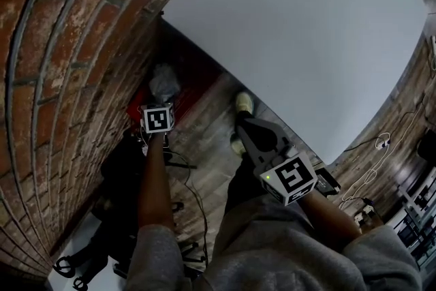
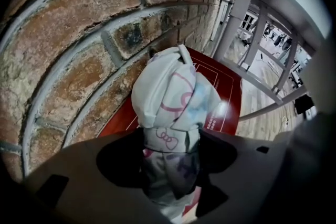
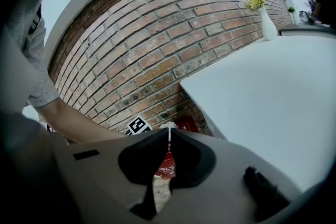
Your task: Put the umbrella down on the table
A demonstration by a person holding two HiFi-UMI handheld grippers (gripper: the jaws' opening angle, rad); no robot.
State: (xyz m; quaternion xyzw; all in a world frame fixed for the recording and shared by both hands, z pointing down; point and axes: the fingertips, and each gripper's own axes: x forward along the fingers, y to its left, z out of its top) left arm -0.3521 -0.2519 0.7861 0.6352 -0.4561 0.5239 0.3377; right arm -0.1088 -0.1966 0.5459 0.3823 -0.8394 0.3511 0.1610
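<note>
My left gripper (image 2: 171, 138) stands wide open, with the folded white fabric umbrella with pink print (image 2: 168, 94) upright between its jaws, apparently unpinched. I'd centre on its strapped waist, close firmly, then lift toward the white table (image 1: 306, 31) overhead.

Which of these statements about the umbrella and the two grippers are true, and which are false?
1. The umbrella lies on the white table. False: it is below the table, beside the brick wall, between the jaws of the left gripper.
2. The right gripper is shut, with nothing between its jaws. True.
3. The umbrella is opened out. False: it is folded.
4. The umbrella's fabric is light, with a printed pattern. True.
</note>
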